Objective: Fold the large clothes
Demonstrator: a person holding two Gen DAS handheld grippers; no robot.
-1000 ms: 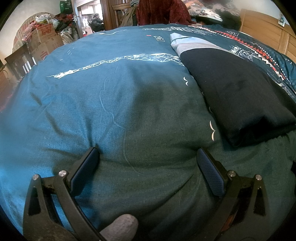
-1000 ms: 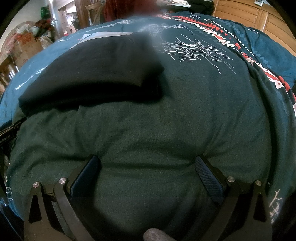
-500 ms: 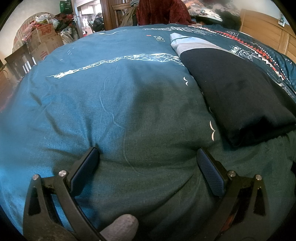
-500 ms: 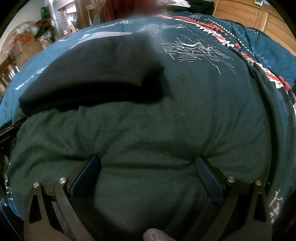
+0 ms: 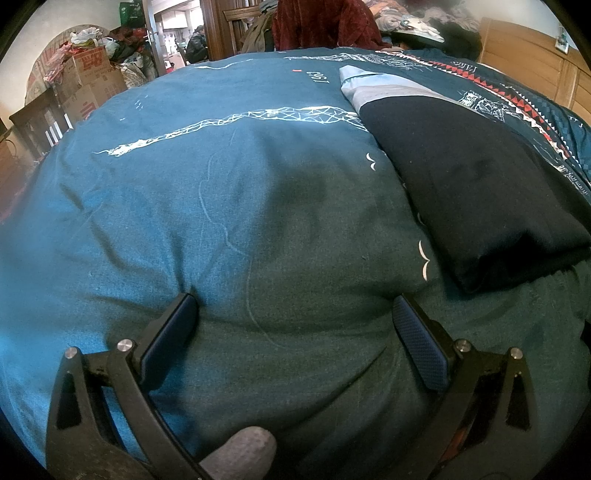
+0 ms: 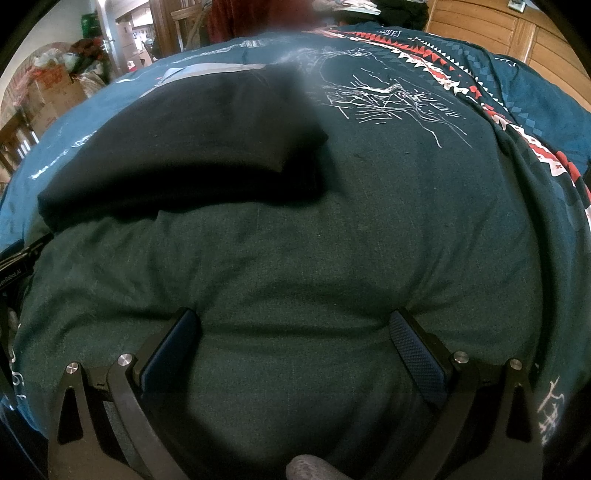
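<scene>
Left wrist view: folded black garment [image 5: 476, 192] lies lengthwise away from camera, grey end far; both grippers' jaws spread.

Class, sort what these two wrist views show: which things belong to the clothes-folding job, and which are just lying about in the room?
Part of the job:
- folded black garment on the bed
- left gripper, open, pressing into the quilt
- right gripper, open, likewise

Just lying about:
- teal quilt, the work surface only
- cardboard boxes
- red garment beyond the bed
- wooden headboard
</scene>
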